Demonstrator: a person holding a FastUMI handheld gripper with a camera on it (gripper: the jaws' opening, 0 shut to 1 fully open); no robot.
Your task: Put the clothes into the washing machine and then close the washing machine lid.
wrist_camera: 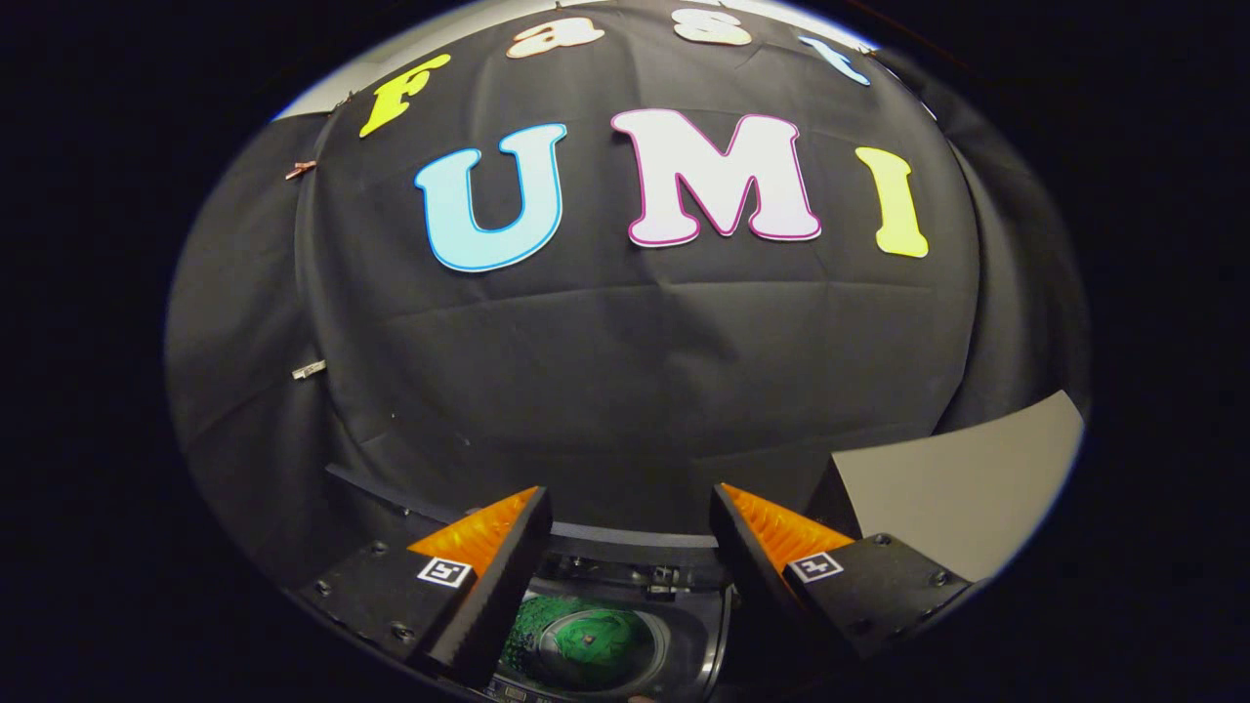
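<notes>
Clothes point(586, 640) lie in washing machine point(698, 625) (below wide-open, empty claw point(630, 508)).

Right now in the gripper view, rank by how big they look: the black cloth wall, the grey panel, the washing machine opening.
1. Black cloth wall, largest by far.
2. Grey panel.
3. Washing machine opening, partly hidden by the open gripper above it, so its rank against the panel is unsure.
</notes>
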